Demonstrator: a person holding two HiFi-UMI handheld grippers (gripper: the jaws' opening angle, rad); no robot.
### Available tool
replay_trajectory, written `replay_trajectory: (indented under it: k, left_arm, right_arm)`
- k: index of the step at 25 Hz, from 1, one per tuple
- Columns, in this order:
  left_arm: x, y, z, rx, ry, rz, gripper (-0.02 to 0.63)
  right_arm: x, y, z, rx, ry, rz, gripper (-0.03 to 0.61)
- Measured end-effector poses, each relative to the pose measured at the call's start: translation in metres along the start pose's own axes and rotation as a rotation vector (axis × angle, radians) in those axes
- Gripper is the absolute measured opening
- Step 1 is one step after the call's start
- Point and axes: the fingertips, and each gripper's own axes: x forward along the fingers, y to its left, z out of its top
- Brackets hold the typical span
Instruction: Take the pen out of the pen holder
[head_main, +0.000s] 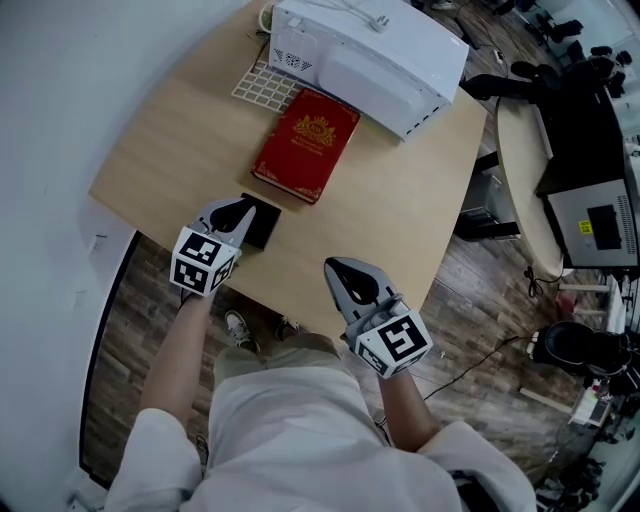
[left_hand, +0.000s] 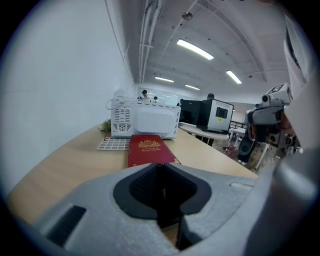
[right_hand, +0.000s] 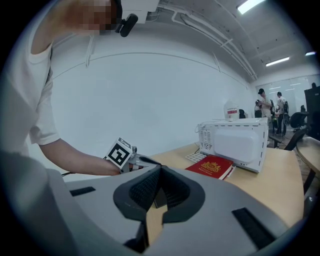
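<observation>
A black square pen holder (head_main: 266, 226) sits near the front left of the wooden table (head_main: 400, 200). No pen shows in any view. My left gripper (head_main: 243, 208) lies at the holder's left edge, its tips over the rim. In the left gripper view its jaws (left_hand: 161, 187) stand together, with only darkness between the pads. My right gripper (head_main: 335, 266) hovers over the table's front edge, to the right of the holder, shut with nothing in it. In the right gripper view, a dark corner of the holder (right_hand: 159, 198) shows through the slit below its jaws (right_hand: 159, 172), and the left gripper (right_hand: 142, 161) points toward it.
A red book (head_main: 307, 142) lies beyond the holder. Behind it a white microwave (head_main: 370, 55) stands at the table's far edge, beside a white grid mat (head_main: 262, 85). A round table with equipment (head_main: 590, 200) stands to the right. The wall runs along the left.
</observation>
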Motion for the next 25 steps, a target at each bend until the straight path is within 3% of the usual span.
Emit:
replay_trajectory:
  k: [6,14,25]
  left_arm:
    - [-0.026,0.005,0.011,-0.062,-0.079,0.012,0.054]
    - [-0.065,0.010,0.026,-0.083,-0.189,0.011,0.054]
    - [-0.115,0.011,0.063,-0.033,-0.319,0.020,0.054]
  right_arm:
    - [-0.010,0.021,0.021,-0.036,-0.026,-0.027,0.003]
    - [-0.015,0.061,0.042,-0.084,-0.072,-0.041,0.003]
    - [-0.013,0.089,0.075,-0.135,-0.165,-0.056,0.003]
